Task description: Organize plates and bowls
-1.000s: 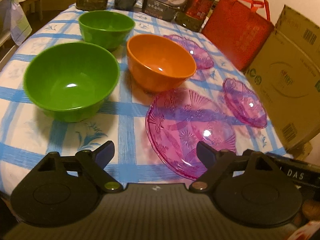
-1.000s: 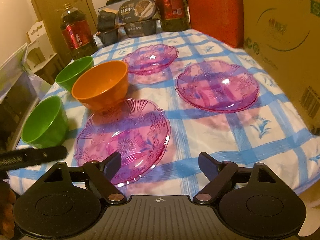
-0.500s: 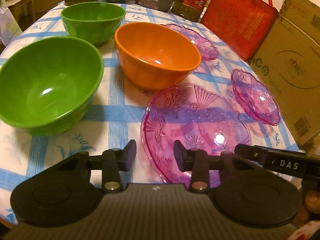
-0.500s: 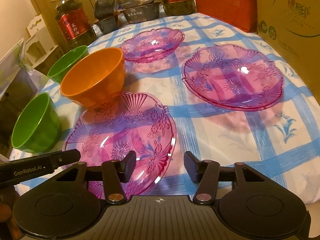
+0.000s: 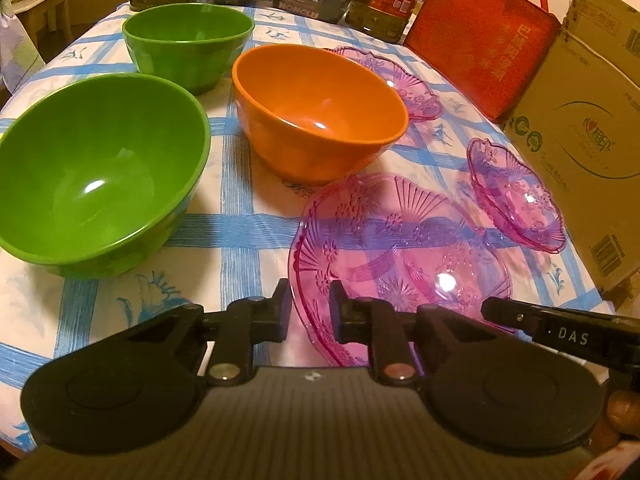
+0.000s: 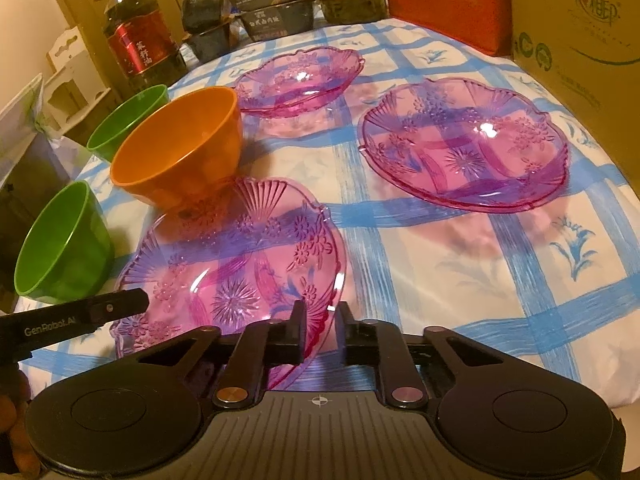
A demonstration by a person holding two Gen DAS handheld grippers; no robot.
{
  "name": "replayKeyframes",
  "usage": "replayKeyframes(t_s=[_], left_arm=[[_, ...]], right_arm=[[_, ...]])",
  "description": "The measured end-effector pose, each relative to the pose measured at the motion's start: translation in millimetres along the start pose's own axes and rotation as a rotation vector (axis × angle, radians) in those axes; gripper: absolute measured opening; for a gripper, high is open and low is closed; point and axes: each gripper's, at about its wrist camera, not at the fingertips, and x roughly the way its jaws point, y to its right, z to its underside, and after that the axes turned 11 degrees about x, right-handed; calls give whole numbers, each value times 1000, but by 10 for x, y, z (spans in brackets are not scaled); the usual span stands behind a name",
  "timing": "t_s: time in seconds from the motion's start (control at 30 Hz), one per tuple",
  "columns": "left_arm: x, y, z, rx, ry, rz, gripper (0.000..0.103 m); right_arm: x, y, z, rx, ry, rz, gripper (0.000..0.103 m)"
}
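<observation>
Left wrist view looks down the left tongs (image 5: 309, 305), whose jaws are closing on the near rim of the pink plate (image 5: 400, 256); the rim stands in the narrow gap between them and the pads look to be pressing on it. Right wrist view shows the right tongs (image 6: 322, 326) clenched on the same plate (image 6: 240, 264), gripping its near rim further round to the right. So both tongs hold one plate, each on the rim nearest it, and the plate's body spreads away ahead of them: forward and to the right of the left tongs, forward and to the left of the right tongs. Neither hand is clearly nearer; they share the near edge.

The plate rests on the checked tabletop (image 6: 460, 264), its far edge touching or just under the orange bowl (image 6: 180, 152), which stands straight ahead beyond it. Two green bowls (image 5: 100, 168) (image 5: 188, 44) sit left of the left tongs. A second plate (image 6: 464, 148) lies ahead and right of the right tongs, well apart from the held one, and a third (image 6: 300, 76) lies further ahead.

My reading is that the held plate is about to go onto one of the other plates. Since the second plate lies to the right, the lift should clear the orange bowl first, with both hands rising level so the rim does not twist out.
</observation>
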Motion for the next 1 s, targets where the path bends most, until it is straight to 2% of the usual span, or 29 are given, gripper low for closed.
replayKeyframes(t_s=[0.3,0.5,0.73,1.0], left_arm=[[-193,95,43,23,13,24,15],[-356,232,-99,58,45,61,15],[-435,376,-558,102,84,98,15],[-285,403,-1395,163,140,89,15]], right_arm=[[-288,15,132,17,18,4,13],[-569,29,90,41,74,11,13],[-801,18,-290,56,142,0,13],[-763,-120,-996,47,220,-29,13]])
